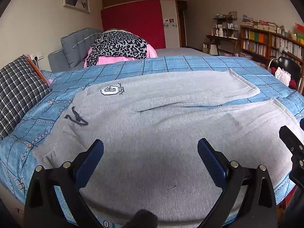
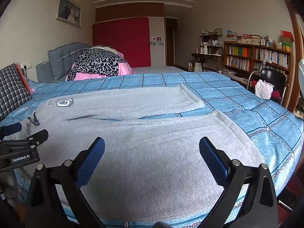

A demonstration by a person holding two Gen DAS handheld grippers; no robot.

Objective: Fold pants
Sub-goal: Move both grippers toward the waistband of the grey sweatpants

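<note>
At nine o'clock in the left wrist view a black-and-white plaid pillow (image 1: 19,91) lay against the edge of the bed, on the blue checked bedspread (image 1: 133,66). Just right of it, toward ten o'clock, the waistband of the grey sweatpants (image 1: 152,129) faced the pillow, with a dark drawstring (image 1: 77,116) lying loose on the fabric and a white embroidered logo (image 1: 109,90) on the far hip. The sweatpants were spread flat across the bedspread, waist at the left and both legs running toward three o'clock; the far leg (image 1: 190,87) lay a little apart from the near one, a thin strip of blue showing between them.

The left gripper (image 1: 150,150) hovered over the near leg at six o'clock, its jaws spread wide with nothing between them. At three o'clock the black frame of the right gripper (image 1: 292,144) entered from the edge.

In the right wrist view the left gripper (image 2: 20,146) showed at nine o'clock beside the waistband. The right gripper (image 2: 152,149) hung above the near leg toward its hem (image 2: 233,127), jaws wide apart and empty.

At twelve o'clock a leopard-print blanket (image 2: 98,62) lay over pink bedding behind the bedspread, before a red panel (image 2: 121,41). At two o'clock stood a bookshelf (image 2: 256,58), and below it a black chair (image 2: 273,77) holding a white bag (image 2: 263,89).
</note>
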